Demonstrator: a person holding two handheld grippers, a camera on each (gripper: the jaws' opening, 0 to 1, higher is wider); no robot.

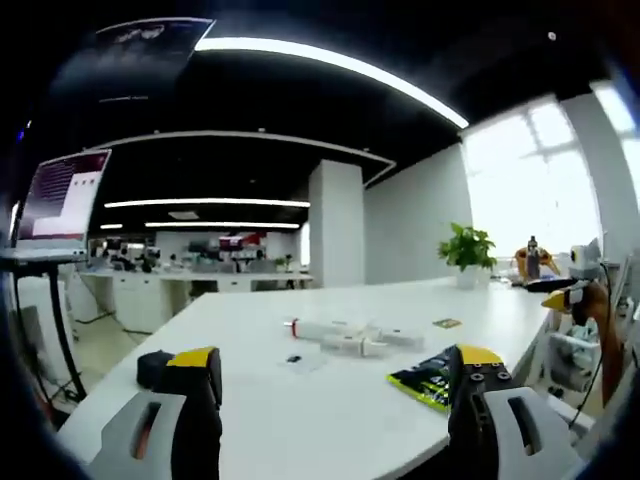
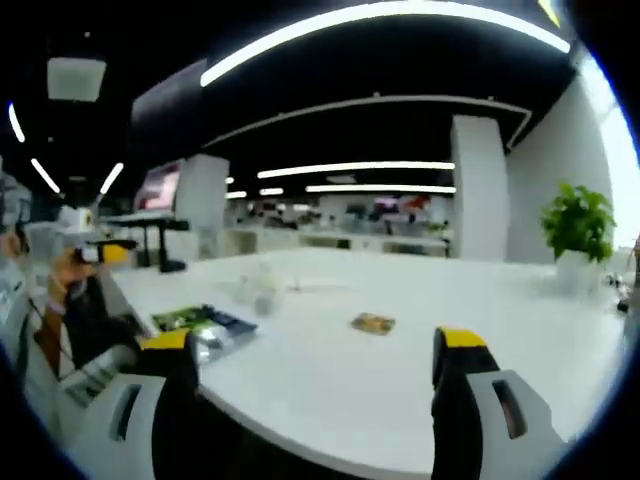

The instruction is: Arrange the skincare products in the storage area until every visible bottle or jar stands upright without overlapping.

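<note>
Window glare, dim ceiling, fisheye blur.

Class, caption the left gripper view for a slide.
Open left gripper above a white table with white tubes lying flat.

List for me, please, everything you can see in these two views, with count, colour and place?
Table: one, white, under both grippers.
Tubes: a few, white, lying mid-table.
Packet: one, green and black, flat near the table edge.
Small card: one, brownish, flat on the table.
Potted plant: one, green in a white pot, at the far end.
Monitor: one, lit screen on a stand beside the table.
Left gripper: jaws apart, yellow-tipped, holding nothing.
Right gripper: jaws apart, yellow-tipped, holding nothing.
</note>
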